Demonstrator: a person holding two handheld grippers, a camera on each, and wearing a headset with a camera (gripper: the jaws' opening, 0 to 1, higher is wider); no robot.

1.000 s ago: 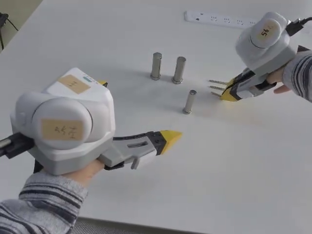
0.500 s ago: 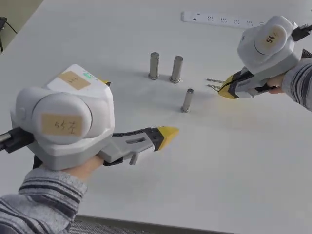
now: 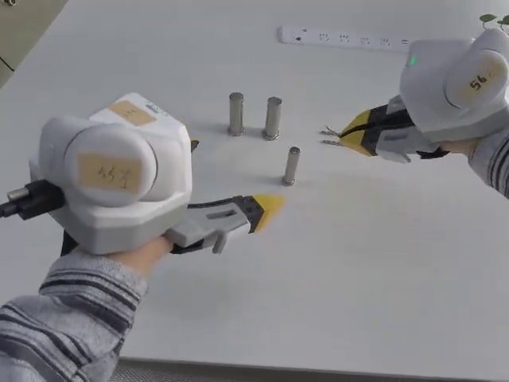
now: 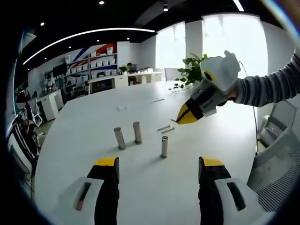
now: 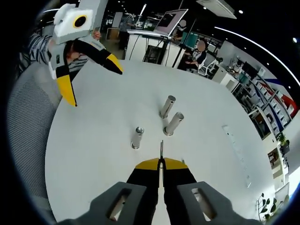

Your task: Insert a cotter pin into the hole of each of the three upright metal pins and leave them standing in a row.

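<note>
Right gripper [image 5: 161,163] clamped on cotter pin [image 5: 161,149], pin axis pointing forward; nearest metal pin [image 5: 137,137] upright, just ahead-left of its tip; left gripper [image 4: 159,161] jaws apart, empty.

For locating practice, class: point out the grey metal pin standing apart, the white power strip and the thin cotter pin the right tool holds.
Grey metal pin standing apart [image 3: 292,165]: head view, mid-shaft.
White power strip [image 3: 342,37]: head view, top face.
Thin cotter pin [image 5: 161,150]: right gripper view, exposed shank.
</note>
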